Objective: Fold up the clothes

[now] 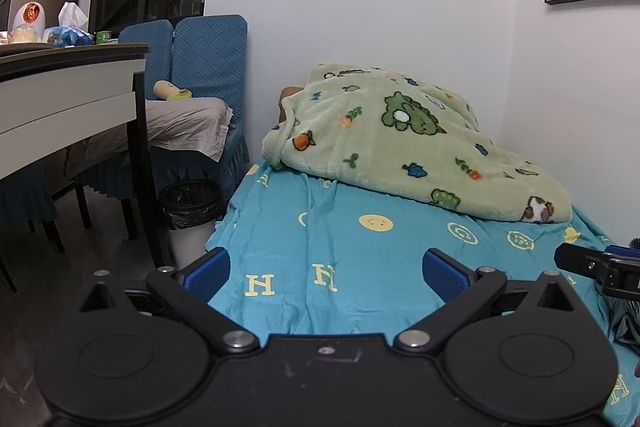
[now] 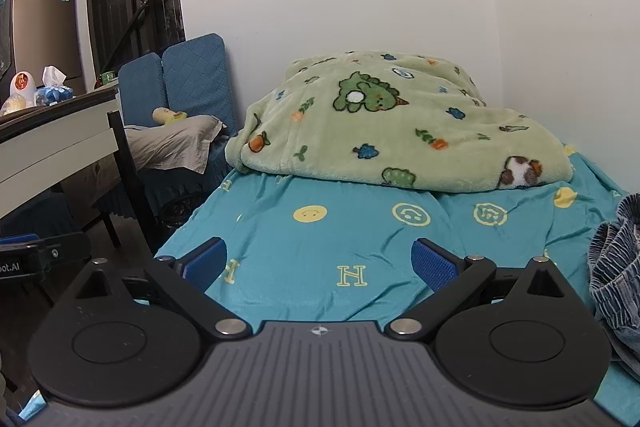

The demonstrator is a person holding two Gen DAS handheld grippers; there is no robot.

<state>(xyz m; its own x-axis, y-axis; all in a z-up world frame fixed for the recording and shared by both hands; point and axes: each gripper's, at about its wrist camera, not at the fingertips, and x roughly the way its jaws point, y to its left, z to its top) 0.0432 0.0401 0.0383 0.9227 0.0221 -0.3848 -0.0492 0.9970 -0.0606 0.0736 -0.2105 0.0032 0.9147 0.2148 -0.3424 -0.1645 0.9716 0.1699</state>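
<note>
A crumpled blue denim garment [image 2: 618, 267] lies at the right edge of the bed, mostly out of frame; a dark sliver of it [image 1: 624, 323] shows in the left wrist view. My left gripper [image 1: 326, 273] is open over the turquoise sheet [image 1: 360, 267], nothing between its blue pads. My right gripper [image 2: 320, 263] is also open above the sheet [image 2: 320, 247], with the denim just right of its right finger. The right gripper's finger [image 1: 592, 263] pokes in at the right of the left wrist view; the left gripper's body [image 2: 40, 259] shows at the left of the right wrist view.
A green fleece blanket [image 1: 400, 139] with cartoon prints is heaped at the bed's far end against the white wall. Left of the bed stand a black bin [image 1: 192, 203], blue-covered chairs [image 1: 200, 67] holding a grey cloth, and a cluttered table [image 1: 68, 75].
</note>
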